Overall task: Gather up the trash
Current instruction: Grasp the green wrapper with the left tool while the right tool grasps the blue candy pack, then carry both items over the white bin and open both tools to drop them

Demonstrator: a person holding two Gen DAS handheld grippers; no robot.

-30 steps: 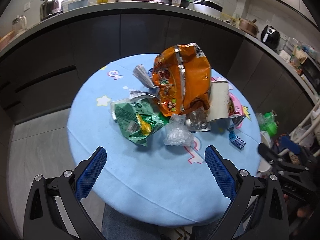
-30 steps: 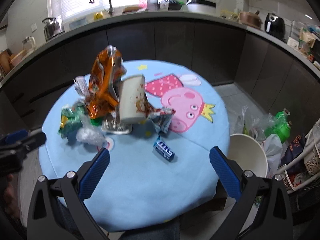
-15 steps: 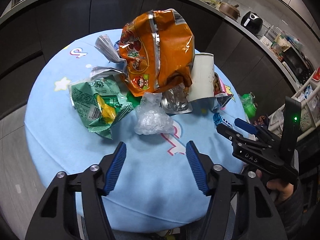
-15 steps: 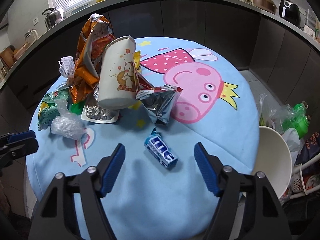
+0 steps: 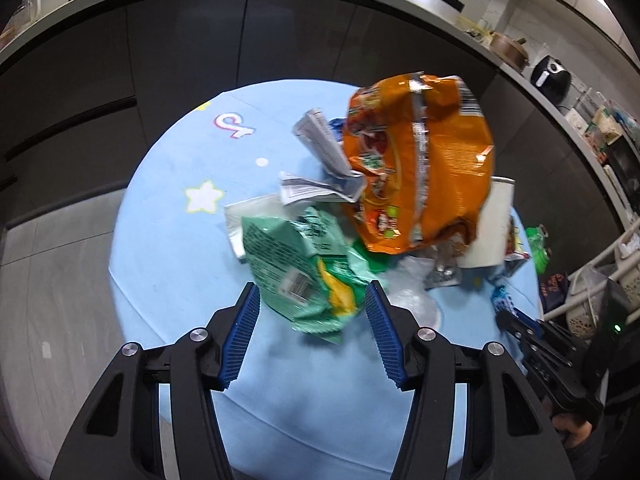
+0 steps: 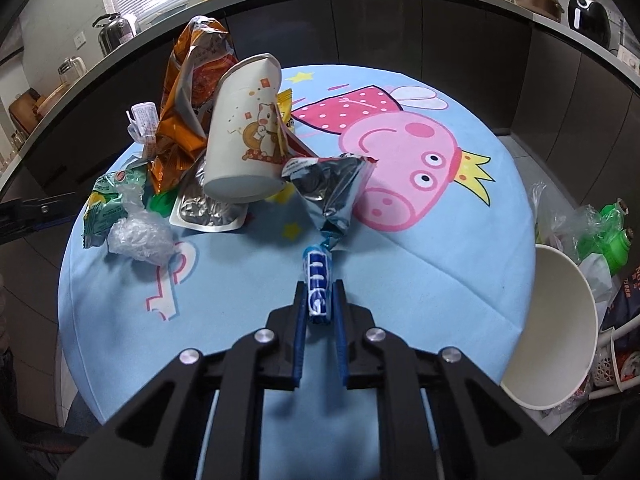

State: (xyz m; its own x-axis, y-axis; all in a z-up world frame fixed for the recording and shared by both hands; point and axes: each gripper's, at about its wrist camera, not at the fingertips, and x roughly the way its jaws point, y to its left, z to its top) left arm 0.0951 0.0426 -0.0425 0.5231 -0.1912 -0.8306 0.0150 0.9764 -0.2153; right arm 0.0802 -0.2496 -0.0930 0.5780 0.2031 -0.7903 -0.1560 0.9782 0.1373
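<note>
Right wrist: one blue candy pack (image 6: 318, 282), one paper cup (image 6: 242, 137)

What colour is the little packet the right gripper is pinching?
Blue with white lettering: the small packet, clearest in the right wrist view.

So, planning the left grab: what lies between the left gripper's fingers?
The left wrist view shows the green snack wrapper between the open left gripper's fingertips.
</note>
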